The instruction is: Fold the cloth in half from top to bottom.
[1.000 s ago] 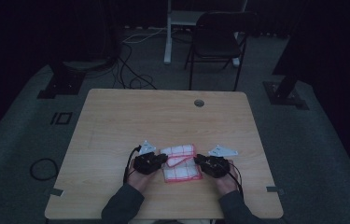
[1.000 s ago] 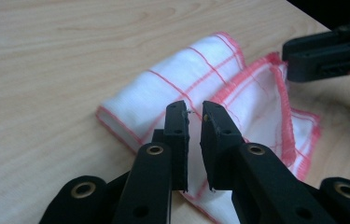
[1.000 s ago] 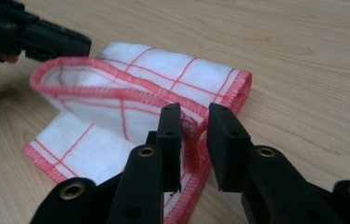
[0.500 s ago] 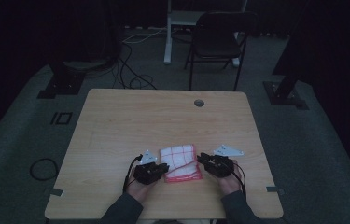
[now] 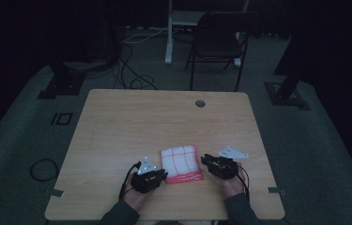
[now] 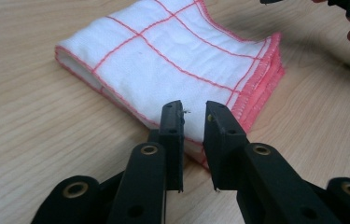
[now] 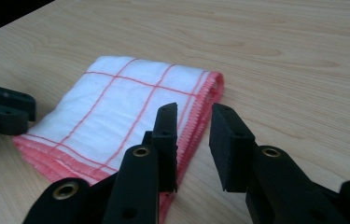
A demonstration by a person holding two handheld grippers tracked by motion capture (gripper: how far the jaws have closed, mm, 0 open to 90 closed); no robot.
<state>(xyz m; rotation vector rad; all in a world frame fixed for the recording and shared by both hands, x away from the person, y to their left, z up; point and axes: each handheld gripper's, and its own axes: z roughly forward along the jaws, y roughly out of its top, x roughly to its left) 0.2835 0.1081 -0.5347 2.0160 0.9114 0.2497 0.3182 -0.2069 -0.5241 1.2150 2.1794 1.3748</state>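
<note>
A folded cloth (image 5: 179,162), white with a red grid and red stitched edges, lies flat on the wooden surface (image 5: 131,122) at about 6 o'clock, close to the person's edge. The left claw (image 5: 157,177) sits just beside the cloth's 7 o'clock corner, and the right claw (image 5: 210,162) just beside its 3 o'clock edge.

In the left gripper view, the left claw (image 6: 195,113) has its jaws a little apart; they have just been opening. Its tips stand at the cloth's (image 6: 172,60) near folded edge, and I see no fabric pinched between them. In the right gripper view, the right claw (image 7: 194,122) likewise has a small gap, its jaws having just eased apart, poised over the cloth's (image 7: 116,107) red hemmed edge with nothing gripped.

My reading is that the cloth is folded into a neat thick square and both claws are letting go of it, so a fold step looks just finished. If another fold is wanted, the next move calls for each claw to close on one side of the stack, catching all layers together, then lift and carry that side across without dragging the layers askew. If the folding is complete, both claws simply need to draw back toward 6 o'clock without snagging a hem.
</note>
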